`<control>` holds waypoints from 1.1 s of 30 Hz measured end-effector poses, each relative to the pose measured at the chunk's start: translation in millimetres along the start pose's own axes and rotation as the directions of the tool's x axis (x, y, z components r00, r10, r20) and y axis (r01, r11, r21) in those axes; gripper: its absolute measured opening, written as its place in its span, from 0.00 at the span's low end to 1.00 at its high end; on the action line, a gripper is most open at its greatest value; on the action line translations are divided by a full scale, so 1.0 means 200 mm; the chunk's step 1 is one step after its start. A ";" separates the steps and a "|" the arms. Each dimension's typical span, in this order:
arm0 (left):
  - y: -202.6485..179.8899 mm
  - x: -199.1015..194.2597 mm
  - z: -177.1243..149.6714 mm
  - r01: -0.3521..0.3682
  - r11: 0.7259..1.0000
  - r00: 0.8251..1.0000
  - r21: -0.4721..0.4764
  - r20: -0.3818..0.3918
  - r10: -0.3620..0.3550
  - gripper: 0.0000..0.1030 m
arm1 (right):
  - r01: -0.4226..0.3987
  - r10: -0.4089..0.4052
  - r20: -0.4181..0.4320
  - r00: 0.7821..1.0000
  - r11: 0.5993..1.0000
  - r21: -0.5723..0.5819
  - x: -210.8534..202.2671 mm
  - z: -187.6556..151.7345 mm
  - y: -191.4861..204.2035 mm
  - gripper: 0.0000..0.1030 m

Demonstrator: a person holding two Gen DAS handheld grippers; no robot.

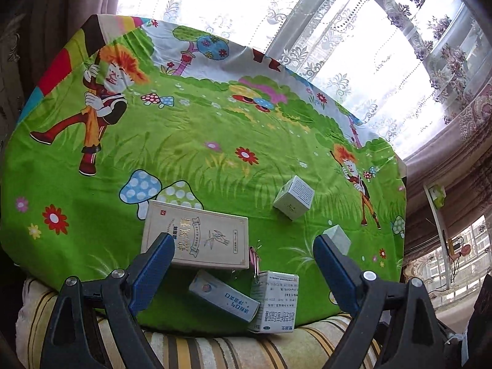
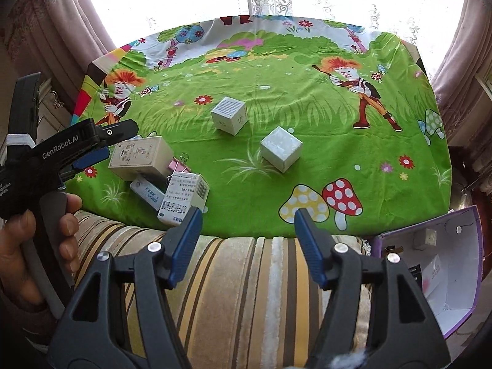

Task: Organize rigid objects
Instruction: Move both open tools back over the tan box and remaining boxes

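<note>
Two grippers poised at the near edge of a worktop point(image 2: 307, 184) draped in a bright green cartoon cloth, neither holding anything. Left gripper point(image 1: 244, 256) low over the near-left cluster, blue fingers point(image 1: 160, 256) spread wide, nothing between them but cloth and clutter. Right gripper point(image 2: 247, 229) further back, over the striped cushion point(image 2: 246, 276) in front of the worktop, fingers likewise wide apart and empty.

Task's things split in two groups. Near-left, a loose heap: a flat beige box point(image 1: 200, 236) lying face up, a small blue-and-white carton point(image 1: 223, 296) tilted against its near side, a white medicine carton point(image 1: 275, 301) touching that one and overhanging the cloth's near edge, a pink binder clip point(image 1: 253, 259) wedged among them. Toward the middle, well apart from the heap, two white cubes: one printed point(image 2: 230, 115), one plain point(image 2: 281, 148), near each other but not touching.

At lower right of the right wrist view, an open purple-edged box point(image 2: 461, 276) beside the cushion, already with a few small packs inside; probably the destination, which would explain the right gripper waiting on that side.

Likely reason for the left's wide stance: readiness to straddle the beige box or a neighbouring carton. Heap awkward, though, with pieces leaning on one another and likely to shift when one is lifted.
</note>
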State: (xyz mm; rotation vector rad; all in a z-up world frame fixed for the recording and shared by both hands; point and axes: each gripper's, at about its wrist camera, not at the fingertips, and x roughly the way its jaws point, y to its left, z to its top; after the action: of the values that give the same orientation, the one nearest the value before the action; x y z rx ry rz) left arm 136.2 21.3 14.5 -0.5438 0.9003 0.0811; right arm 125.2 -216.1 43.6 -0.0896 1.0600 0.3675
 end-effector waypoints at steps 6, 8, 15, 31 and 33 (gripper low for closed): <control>0.11 0.01 0.03 -0.051 0.998 0.999 -0.030 0.010 0.052 0.91 | -0.044 0.041 -0.053 0.998 0.998 -0.041 0.12 0.03 0.13 0.64; 0.13 0.02 0.03 -0.068 0.997 0.998 -0.030 0.012 0.068 0.94 | -0.057 0.053 -0.071 0.996 0.997 -0.053 0.16 0.03 0.17 0.64; 0.15 0.07 0.03 -0.099 0.995 0.995 -0.023 -0.011 0.098 0.97 | -0.098 0.091 -0.136 0.987 0.994 -0.050 0.30 0.03 0.25 0.64; 0.10 0.15 0.01 -0.153 0.987 0.988 0.041 -0.022 0.154 1.00 | -0.082 0.060 -0.217 0.974 0.992 -0.093 0.52 0.02 0.33 0.54; 0.08 0.15 0.00 -0.166 0.984 0.986 0.060 -0.018 0.168 1.00 | -0.066 0.047 -0.221 0.974 0.995 -0.080 0.53 0.01 0.30 0.44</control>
State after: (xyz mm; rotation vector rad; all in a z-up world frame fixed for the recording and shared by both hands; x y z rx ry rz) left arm 150.6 30.6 -15.5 -0.4146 0.9668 0.2002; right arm 153.4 -132.1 -40.9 -0.1809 1.2666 0.4630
